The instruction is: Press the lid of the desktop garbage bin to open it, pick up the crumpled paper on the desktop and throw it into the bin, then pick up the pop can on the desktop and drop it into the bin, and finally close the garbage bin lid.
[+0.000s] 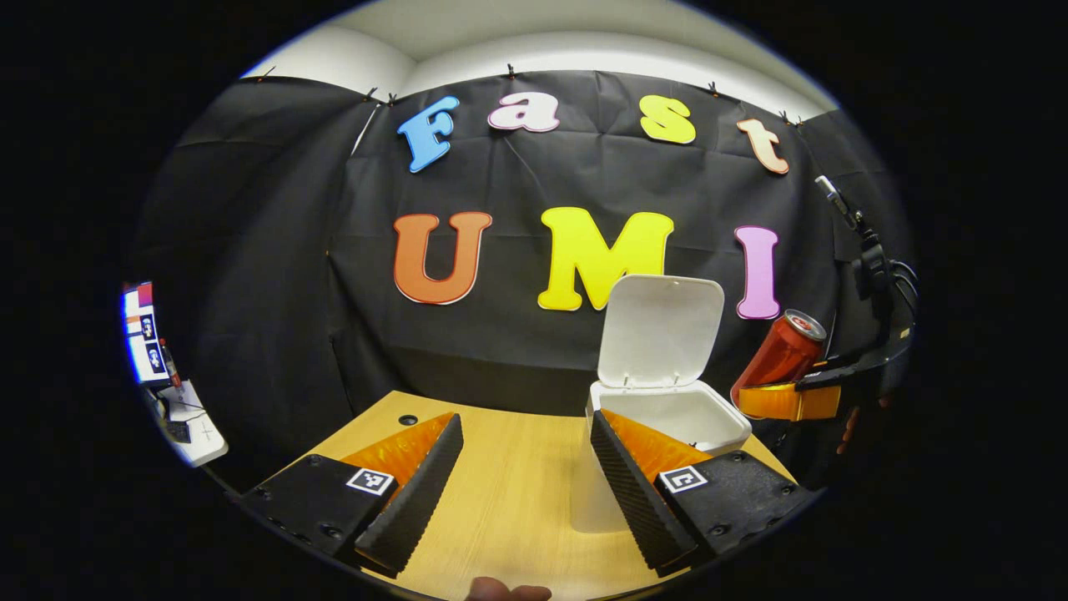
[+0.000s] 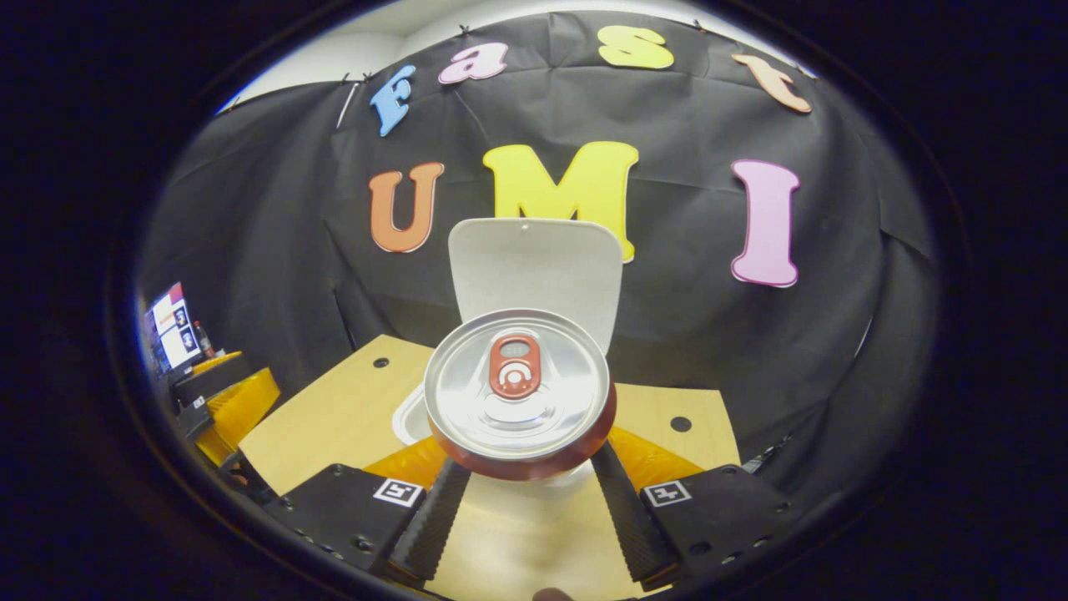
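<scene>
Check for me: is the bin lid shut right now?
No. The lid stands upright behind the open bin, with the can held in the right gripper beside it.

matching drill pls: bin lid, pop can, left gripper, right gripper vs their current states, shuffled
Column 1:
1. bin lid
2. pop can
3. left gripper
4. right gripper

Column 2:
A. open, nothing between its fingers, over the desktop beside the garbage bin
B. raised upright, bin open
C. shut on the can
D. held off the desktop, tilted, close to the open bin

Pairs: 1-B, 2-D, 3-A, 4-C

The left gripper view shows the can's tilt; the right gripper view shows its top facing the camera, between the fingers.
</scene>
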{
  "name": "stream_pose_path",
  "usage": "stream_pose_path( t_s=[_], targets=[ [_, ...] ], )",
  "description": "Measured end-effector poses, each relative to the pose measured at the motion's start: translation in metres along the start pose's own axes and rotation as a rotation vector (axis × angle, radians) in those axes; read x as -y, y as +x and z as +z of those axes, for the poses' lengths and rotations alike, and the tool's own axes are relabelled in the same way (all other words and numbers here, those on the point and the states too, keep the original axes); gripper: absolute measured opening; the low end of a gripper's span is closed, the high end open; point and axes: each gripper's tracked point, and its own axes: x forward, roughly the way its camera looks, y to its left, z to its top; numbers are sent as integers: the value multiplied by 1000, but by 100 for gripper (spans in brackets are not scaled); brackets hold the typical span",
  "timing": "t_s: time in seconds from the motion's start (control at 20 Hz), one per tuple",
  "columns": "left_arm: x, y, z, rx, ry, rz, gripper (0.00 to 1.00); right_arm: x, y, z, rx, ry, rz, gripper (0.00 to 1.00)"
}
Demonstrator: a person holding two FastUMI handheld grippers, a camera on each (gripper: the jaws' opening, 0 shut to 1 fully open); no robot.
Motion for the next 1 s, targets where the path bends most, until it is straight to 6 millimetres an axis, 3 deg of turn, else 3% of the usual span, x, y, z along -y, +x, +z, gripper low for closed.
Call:
stream_pose_path(
  t_s=[0.3, 0.5, 0.7, 1.0],
  targets=[
    [-14, -19, 5, 17, -10, 34, 99, -3, 36, 4, -46, -11, 18, 81],
    [-12, -23, 4, 7, -4, 33, 99, 2, 63, -1, -98, -11, -2, 80],
    [-12, -25, 15, 19, 35, 40, 99, 3, 84, -5, -143, 10, -25, 81],
    [-2, -31, 27, 27, 31, 33, 99, 11, 103, -6, -169, 62, -59, 82]
  ],
)
